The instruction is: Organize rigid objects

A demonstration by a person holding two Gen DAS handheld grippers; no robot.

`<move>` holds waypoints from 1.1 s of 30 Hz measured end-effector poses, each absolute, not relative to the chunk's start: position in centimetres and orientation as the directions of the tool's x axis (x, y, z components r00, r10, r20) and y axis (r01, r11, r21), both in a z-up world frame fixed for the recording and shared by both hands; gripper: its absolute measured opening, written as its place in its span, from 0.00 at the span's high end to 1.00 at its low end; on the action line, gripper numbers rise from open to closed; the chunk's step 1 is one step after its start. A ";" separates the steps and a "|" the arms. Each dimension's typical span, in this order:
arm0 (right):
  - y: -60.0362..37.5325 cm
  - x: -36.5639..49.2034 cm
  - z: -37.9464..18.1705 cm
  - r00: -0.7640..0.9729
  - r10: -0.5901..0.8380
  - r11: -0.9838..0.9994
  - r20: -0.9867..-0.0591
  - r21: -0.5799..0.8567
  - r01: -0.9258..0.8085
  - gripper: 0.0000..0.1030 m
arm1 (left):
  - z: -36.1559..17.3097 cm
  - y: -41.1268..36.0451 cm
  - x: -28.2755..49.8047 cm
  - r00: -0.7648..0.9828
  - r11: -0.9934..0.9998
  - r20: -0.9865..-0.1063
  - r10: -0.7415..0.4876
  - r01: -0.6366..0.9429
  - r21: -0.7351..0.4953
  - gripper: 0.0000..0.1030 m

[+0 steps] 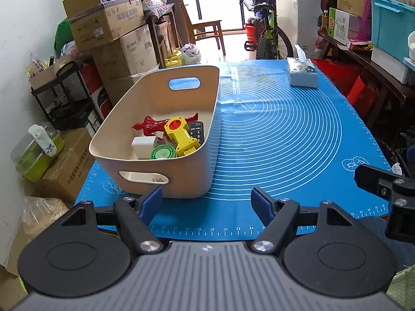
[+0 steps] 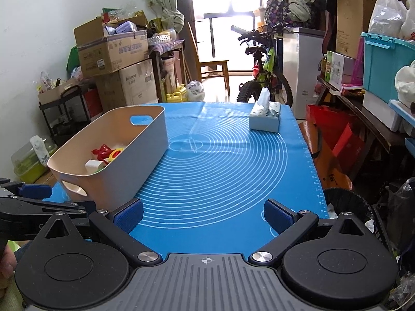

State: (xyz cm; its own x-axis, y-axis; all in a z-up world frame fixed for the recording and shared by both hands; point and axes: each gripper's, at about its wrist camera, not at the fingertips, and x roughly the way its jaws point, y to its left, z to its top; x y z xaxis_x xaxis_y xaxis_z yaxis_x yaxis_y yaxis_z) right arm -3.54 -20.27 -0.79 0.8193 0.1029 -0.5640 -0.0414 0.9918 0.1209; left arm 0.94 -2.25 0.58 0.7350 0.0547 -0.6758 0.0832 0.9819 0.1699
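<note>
the toys sit gathered in the beige bin at centre left, likely sorted there already; both the left gripper and right gripper gape empty — blue mat on the tabletop bare ahead.

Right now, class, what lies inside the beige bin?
Inside the beige bin: red figure, yellow toy, black calculator, white block, green round tin. Anything beneath them is hidden.

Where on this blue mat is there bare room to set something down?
The widest free patch is the ringed middle of the blue mat, bordered by the beige bin on one side and the tissue box at the far corner. The near edge by both grippers is bare too. The bin's floor is crowded with toys.
</note>
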 end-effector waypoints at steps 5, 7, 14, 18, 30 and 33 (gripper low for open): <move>-19.8 -3.9 -1.1 0.827 0.096 0.994 -0.555 0.104 -0.045 0.04 | 0.2 -2.4 0.7 0.739 0.982 -0.672 0.054 0.085 0.171 0.27; -19.8 -3.9 -1.3 0.826 0.094 0.994 -0.555 0.102 -0.045 0.04 | 0.1 -2.4 0.7 0.739 0.981 -0.671 0.056 0.083 0.173 0.27; -19.3 -3.9 -1.6 0.830 0.083 0.996 -0.551 0.077 -0.048 0.04 | -0.3 -2.6 0.6 0.743 0.980 -0.667 0.058 0.085 0.181 0.27; -19.1 -4.0 -1.7 0.834 0.076 0.997 -0.547 0.066 -0.047 0.04 | -0.5 -2.6 0.6 0.744 0.980 -0.665 0.061 0.083 0.183 0.27; -18.7 -4.4 -1.7 0.841 0.062 0.998 -0.537 0.050 -0.042 0.04 | -0.6 -2.6 0.8 0.735 0.981 -0.676 0.058 0.085 0.177 0.27; -18.7 -4.4 -1.7 0.841 0.062 0.998 -0.537 0.050 -0.042 0.04 | -0.6 -2.6 0.9 0.735 0.981 -0.676 0.057 0.086 0.177 0.27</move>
